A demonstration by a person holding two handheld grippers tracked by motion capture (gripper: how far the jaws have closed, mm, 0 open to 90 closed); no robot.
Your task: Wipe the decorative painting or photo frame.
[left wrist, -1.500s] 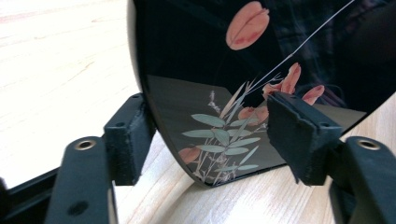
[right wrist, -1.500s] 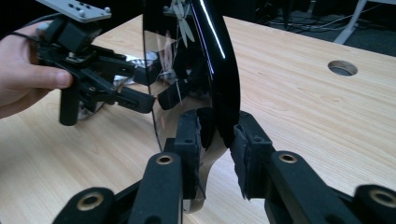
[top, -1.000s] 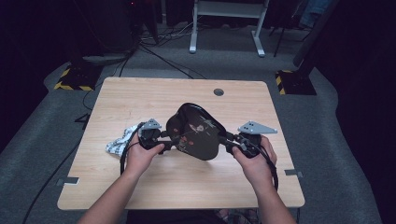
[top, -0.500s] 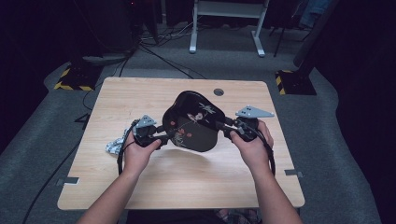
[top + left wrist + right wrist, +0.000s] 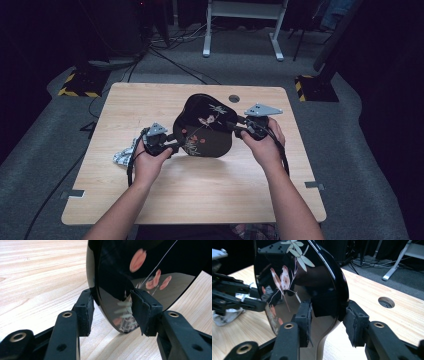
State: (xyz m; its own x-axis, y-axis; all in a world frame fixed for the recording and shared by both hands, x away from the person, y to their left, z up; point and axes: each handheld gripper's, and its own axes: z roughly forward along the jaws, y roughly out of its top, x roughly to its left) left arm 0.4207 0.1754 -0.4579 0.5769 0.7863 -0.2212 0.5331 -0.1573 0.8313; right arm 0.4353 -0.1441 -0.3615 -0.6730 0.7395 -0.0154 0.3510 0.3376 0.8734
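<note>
Gripping from both sides, we have our left gripper (image 5: 172, 145) and right gripper (image 5: 235, 128) each closed on the rim of a glossy black tray (image 5: 206, 126) painted with birds and leaves. In the left gripper view our pads (image 5: 140, 311) pinch the tray's (image 5: 150, 267) edge, one jaw on each face. In the right gripper view our jaws clamp the opposite rim the same way. We hold the tray tilted up above the middle of the wooden table (image 5: 200, 190). A crumpled cloth (image 5: 122, 156) lies on the table just beside our left hand (image 5: 147, 162).
</note>
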